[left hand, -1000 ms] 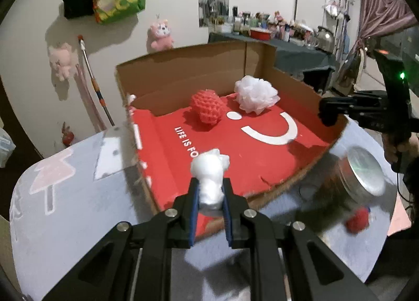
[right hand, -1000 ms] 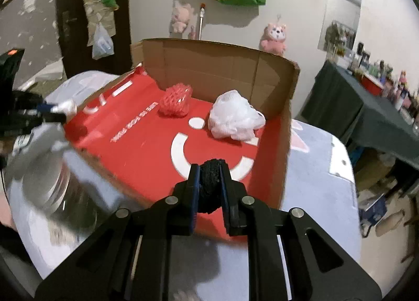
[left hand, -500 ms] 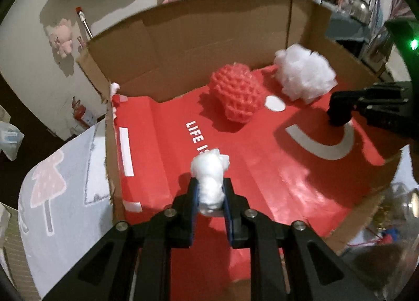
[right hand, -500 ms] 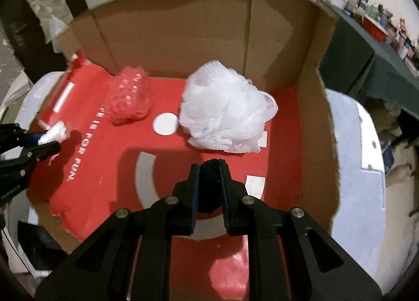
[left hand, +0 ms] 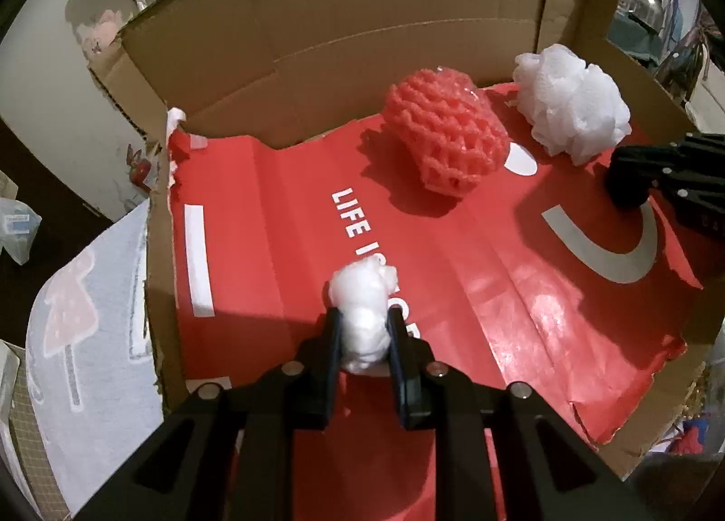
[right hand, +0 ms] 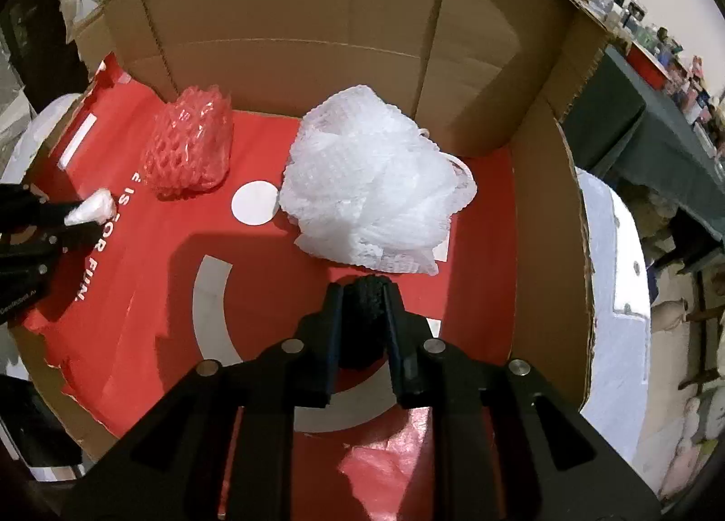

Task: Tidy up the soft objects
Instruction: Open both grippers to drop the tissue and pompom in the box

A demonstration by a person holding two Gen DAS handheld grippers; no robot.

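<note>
Two grippers, left (left hand: 362,335) and right (right hand: 362,321), hold one ball each.

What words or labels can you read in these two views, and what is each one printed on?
"LIFE I": white print on the red floor of the cardboard box, left wrist view; the white wad in the left gripper hides the rest.
"IS FOR FUN.": the same line in the right wrist view, by the black wad in the right gripper; its start is cut off.
Small print on the left gripper's body: too blurred to read.

Black claw (left hand: 362,330), silver screws, seemingly blue pads (left hand: 334,340)
</note>
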